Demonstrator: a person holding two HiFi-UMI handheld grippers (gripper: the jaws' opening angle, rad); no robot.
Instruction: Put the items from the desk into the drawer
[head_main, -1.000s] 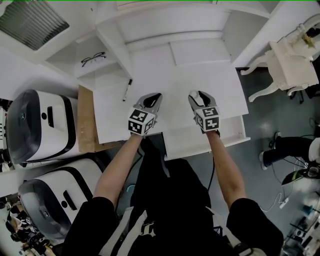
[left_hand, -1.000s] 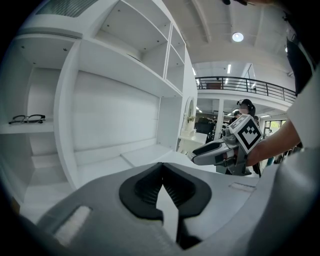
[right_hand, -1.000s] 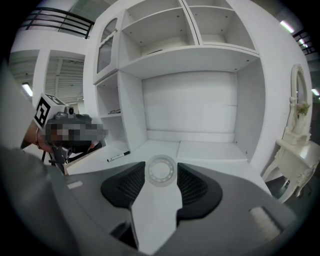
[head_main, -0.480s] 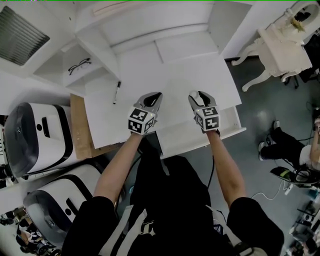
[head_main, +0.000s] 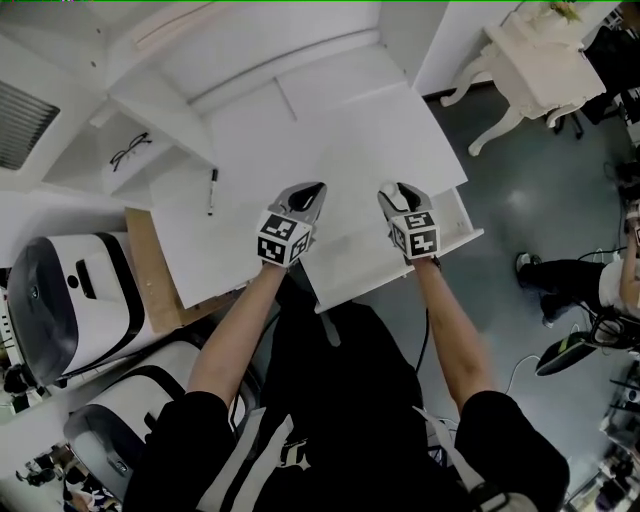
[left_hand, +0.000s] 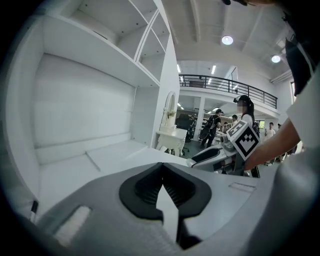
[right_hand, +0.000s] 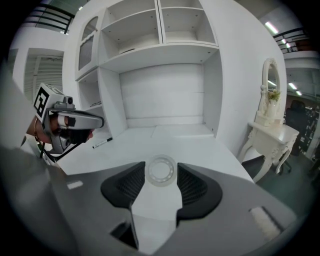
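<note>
The white desk (head_main: 340, 130), under shelves (right_hand: 165, 30) in a hall with a balcony (left_hand: 225, 82), has its drawer (head_main: 450, 245) pulled out at the near edge and a pen (head_main: 212, 190) at its left. Above the desk, a clear ring (right_hand: 160, 171) sits between the right gripper's (head_main: 402, 195) fingers (right_hand: 192, 187), which stand wide and clamp it. The left gripper's (head_main: 308, 192) fingers (left_hand: 145, 187) are closed together, empty.

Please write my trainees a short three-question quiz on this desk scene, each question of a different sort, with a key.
1. True or false: the jaws of the left gripper stand wide apart.
2. What is between the jaws of the right gripper? A) a black marker pen B) a translucent white ring C) nothing
3. Fill in: the black-framed eyeglasses lie on a white side ____.
Key: 1 false, they are together; 2 B; 3 shelf.
</note>
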